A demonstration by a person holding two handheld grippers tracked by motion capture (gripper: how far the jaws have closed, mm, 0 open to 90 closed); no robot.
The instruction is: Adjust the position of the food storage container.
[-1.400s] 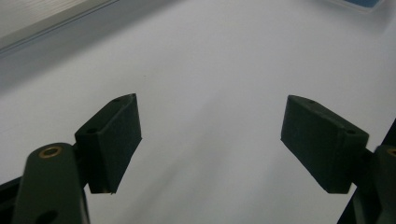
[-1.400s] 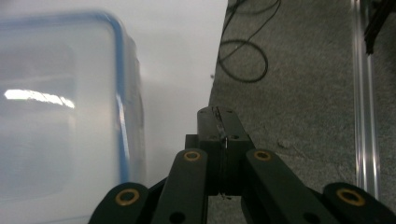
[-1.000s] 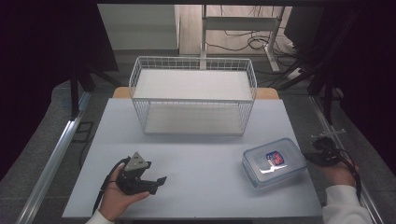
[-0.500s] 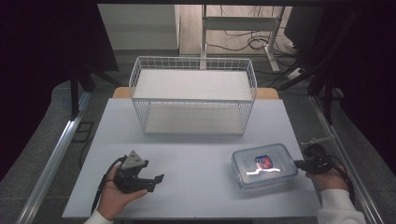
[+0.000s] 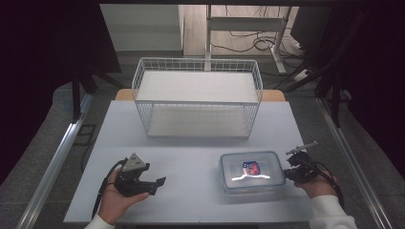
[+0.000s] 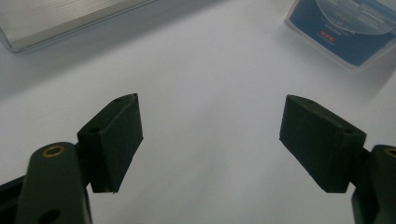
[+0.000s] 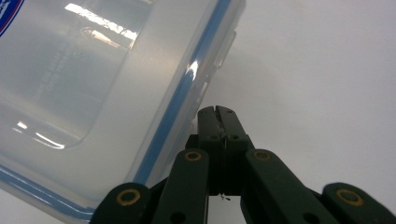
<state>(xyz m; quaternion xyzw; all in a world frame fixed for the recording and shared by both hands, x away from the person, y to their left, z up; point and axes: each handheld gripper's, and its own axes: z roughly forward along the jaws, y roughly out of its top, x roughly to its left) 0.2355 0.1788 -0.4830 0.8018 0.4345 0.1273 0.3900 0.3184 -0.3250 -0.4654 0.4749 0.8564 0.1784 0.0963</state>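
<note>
A clear plastic food container (image 5: 252,171) with a blue-trimmed lid and a red-and-blue label is seen lying flat on the white table (image 5: 191,148), at the near right, in front of the white wire basket (image 5: 198,98) set at the far middle. The right gripper (image 5: 292,172) is held in the person's right hand (image 5: 315,183) just beside the container's right end; in the right gripper view its two black jaws are pressed together with nothing visible between them, their tips (image 7: 218,112) placed right at the lid's side latch, though contact cannot be confirmed. The left gripper (image 5: 155,183), topped by a grey three-cornered plate, is held low over the near left of the table in the left hand (image 5: 117,200), well apart from the container. In the left gripper view its jaws are spread wide over bare tabletop, with the container's blue edge (image 6: 345,28) seen at the far right.
</note>
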